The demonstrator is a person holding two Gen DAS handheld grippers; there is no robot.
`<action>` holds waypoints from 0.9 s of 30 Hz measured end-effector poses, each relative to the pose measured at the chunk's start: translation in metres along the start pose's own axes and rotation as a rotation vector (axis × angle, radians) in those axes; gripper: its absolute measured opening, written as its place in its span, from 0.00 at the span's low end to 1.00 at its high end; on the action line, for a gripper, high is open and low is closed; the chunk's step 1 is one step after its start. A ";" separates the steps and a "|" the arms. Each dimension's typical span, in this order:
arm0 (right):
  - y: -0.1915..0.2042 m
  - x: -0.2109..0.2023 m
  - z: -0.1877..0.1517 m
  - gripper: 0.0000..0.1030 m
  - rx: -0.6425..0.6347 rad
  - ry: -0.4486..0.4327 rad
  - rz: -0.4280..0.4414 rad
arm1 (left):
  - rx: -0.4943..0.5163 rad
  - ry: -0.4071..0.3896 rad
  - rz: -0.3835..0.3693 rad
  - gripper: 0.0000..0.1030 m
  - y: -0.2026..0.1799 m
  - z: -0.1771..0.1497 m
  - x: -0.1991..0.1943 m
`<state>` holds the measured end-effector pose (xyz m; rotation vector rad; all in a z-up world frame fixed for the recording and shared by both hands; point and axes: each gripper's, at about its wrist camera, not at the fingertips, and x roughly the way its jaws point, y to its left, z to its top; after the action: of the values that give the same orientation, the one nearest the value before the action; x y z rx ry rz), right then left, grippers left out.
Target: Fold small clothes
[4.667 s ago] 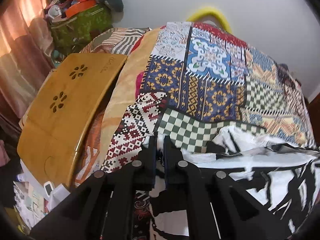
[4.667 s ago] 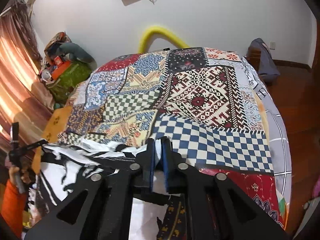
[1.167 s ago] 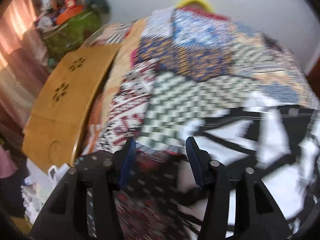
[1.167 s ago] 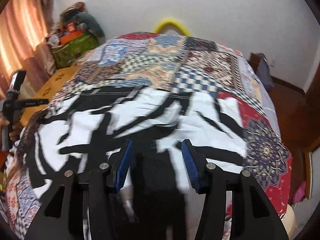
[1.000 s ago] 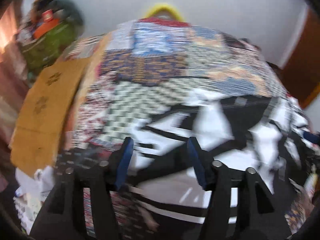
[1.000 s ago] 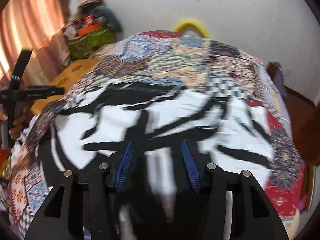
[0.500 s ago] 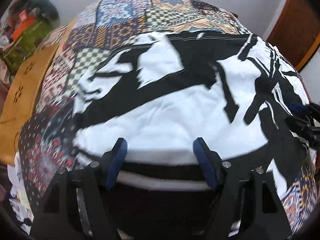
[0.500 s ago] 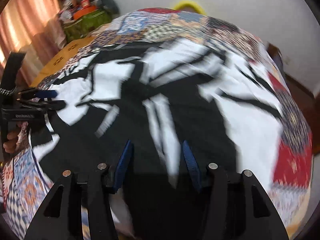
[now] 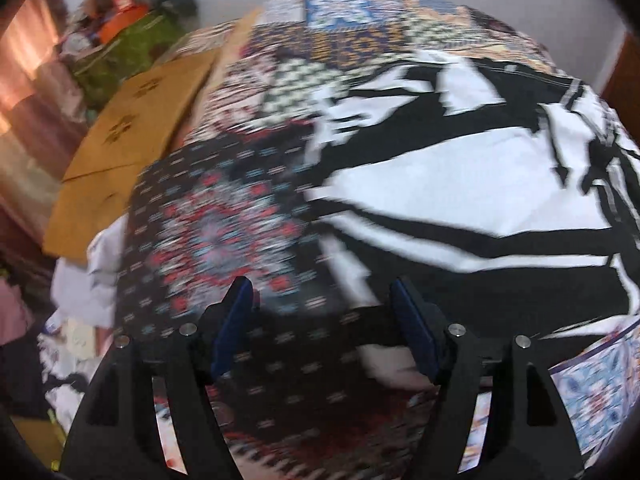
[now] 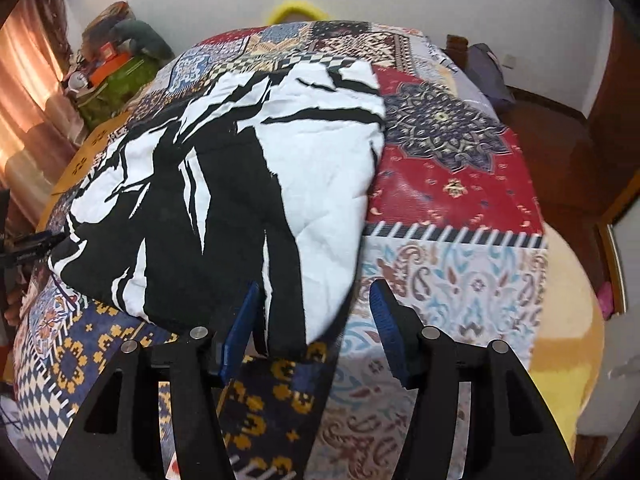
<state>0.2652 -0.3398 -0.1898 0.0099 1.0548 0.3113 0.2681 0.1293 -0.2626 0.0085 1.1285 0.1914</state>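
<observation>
A bed covered by a multicoloured patchwork quilt [image 10: 452, 184] fills the room. On it, the black-and-white printed cloth garment [image 10: 248, 184] now lies spread flat; 4.7 seconds ago both claws were pinching it bunched, so the laying-out looks done and folding can begin. The right gripper [image 10: 314, 324] stands wide open, empty, straddling the garment's near corner. The left gripper [image 9: 326, 326] is also wide open, empty, over the quilt by the garment's edge.
</observation>
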 end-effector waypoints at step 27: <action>0.132 0.050 0.020 0.61 -0.286 0.076 0.137 | -0.346 0.189 -0.597 0.70 -0.028 -0.031 -0.029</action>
<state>0.2716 -0.1978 -0.2018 -0.1880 1.0792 0.5885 0.2327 0.0947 -0.2522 -0.6579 1.2246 -0.1518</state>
